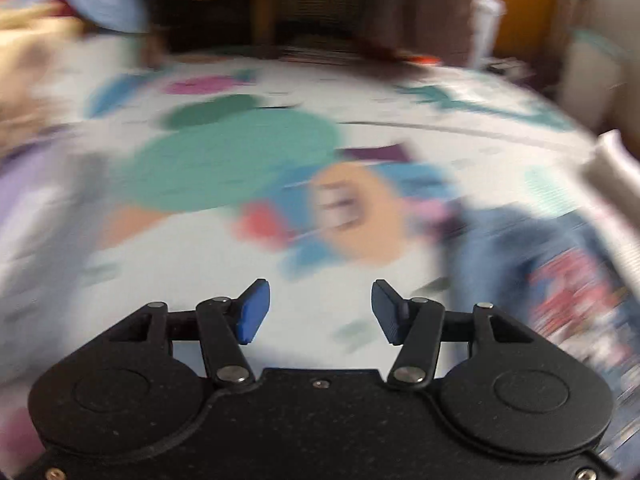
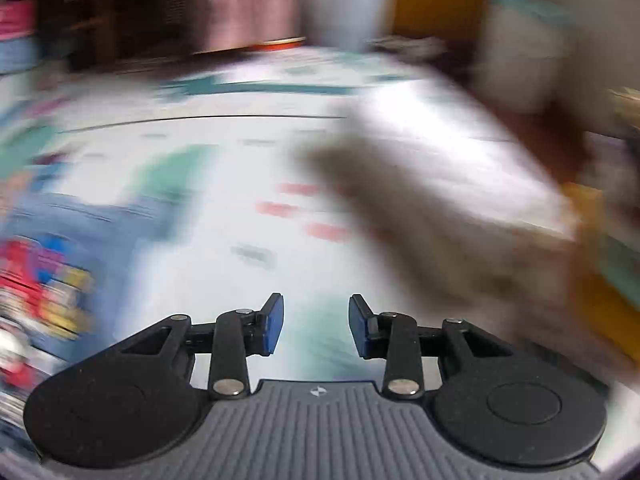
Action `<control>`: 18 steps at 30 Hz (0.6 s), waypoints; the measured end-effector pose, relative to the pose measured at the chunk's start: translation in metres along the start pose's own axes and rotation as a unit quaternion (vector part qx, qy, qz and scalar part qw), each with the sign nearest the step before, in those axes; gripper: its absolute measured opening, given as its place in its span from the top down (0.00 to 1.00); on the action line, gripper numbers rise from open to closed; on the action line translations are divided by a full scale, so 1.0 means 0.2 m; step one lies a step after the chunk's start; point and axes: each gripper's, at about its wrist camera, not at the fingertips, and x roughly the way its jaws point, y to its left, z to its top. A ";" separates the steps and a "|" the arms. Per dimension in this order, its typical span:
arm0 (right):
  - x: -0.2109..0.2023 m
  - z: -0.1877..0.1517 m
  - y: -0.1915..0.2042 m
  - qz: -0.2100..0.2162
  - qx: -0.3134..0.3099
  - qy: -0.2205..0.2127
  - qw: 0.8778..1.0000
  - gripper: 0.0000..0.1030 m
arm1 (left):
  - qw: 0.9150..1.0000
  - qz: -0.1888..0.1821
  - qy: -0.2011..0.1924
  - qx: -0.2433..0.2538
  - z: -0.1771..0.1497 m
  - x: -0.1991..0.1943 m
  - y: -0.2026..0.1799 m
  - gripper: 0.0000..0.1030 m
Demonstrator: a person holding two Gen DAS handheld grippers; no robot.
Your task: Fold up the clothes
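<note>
blue garment (image 1: 540, 264) right of empty jaws

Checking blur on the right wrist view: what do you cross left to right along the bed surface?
Blue printed garment → patterned bedsheet → blurred grey-brown cloth → white folded stack. The open right gripper sits low in the middle, holding nothing.

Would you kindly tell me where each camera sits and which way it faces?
Left wrist: sits behind the left claw, angled down over the patterned bedspread; open, empty jaws show; blue printed garment at right.
Right wrist: sits behind the right claw, angled down at the same bedspread; open, empty jaws show; garment at left.
Shared: the bedspread and garment, both blurred.
</note>
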 end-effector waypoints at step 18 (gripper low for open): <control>0.53 0.26 0.48 0.048 -0.032 0.039 0.998 0.94 | 0.987 -0.096 0.103 -0.082 0.32 0.62 -0.15 0.96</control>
